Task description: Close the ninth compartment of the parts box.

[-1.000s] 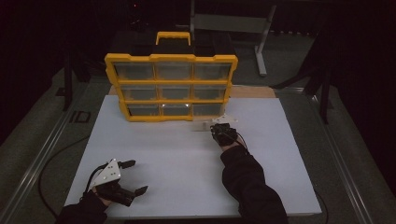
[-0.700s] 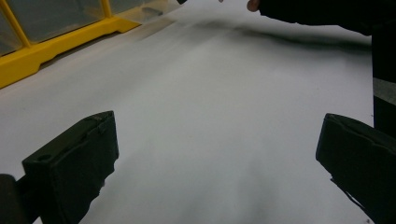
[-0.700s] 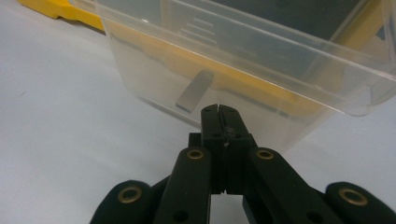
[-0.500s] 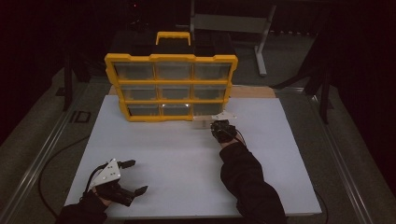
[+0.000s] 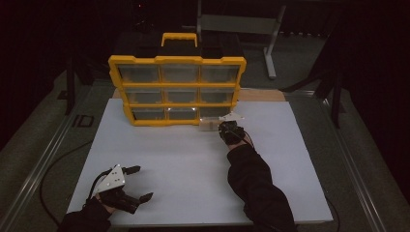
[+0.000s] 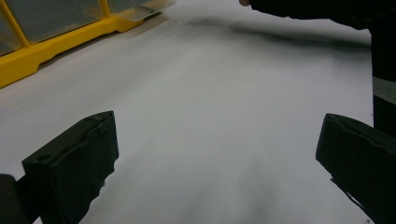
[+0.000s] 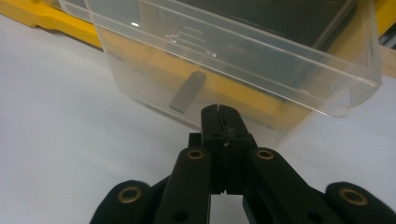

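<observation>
A yellow drawer organizer [image 5: 176, 60] with clear drawers stands at the back of the white board. Its bottom right drawer [image 5: 209, 125] is pulled partway out. My right gripper [image 5: 221, 126] is shut, with its tips against the front wall of that clear drawer [image 7: 233, 51]. I see nothing between its jaws. A small flat grey piece [image 7: 187, 91] lies inside the drawer. My left gripper [image 5: 142, 182] rests near the front left corner of the board, open, with bare board between its jaws. The left gripper [image 6: 215, 130] faces the organizer's yellow base [image 6: 28, 58].
The white board [image 5: 183, 164] covers the table. A brown strip [image 5: 261, 94] lies behind the organizer's right end. A metal stand [image 5: 270, 43] is on the floor beyond. A cable [image 5: 53, 164] trails off the left side. A dark sleeve [image 6: 327, 9] crosses the left gripper view.
My right gripper has edged a little toward the organizer, staying at the drawer front. The left gripper has not moved.
</observation>
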Demonstrator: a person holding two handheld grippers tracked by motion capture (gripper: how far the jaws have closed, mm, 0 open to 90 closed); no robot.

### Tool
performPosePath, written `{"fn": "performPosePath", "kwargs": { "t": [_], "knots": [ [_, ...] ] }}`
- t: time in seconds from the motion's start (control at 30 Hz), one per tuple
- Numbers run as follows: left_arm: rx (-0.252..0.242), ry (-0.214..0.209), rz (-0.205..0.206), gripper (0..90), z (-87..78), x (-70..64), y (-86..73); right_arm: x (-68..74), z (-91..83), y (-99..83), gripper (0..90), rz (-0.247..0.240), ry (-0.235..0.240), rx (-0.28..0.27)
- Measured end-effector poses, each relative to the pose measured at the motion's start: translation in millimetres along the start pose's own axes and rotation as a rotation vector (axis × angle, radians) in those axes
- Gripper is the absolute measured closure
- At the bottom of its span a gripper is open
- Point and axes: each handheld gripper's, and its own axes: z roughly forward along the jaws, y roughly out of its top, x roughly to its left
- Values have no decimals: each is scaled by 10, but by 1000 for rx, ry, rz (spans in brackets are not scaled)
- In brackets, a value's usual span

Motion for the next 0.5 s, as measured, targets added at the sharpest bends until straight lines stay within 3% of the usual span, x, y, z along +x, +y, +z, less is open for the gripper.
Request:
{"fn": "performPosePath", "kwargs": {
  "t": [0.5],
  "knots": [
    [-3,0,1,0,-3,-1,-2,-25,64,68,900,10,-14,7]
  ]
}}
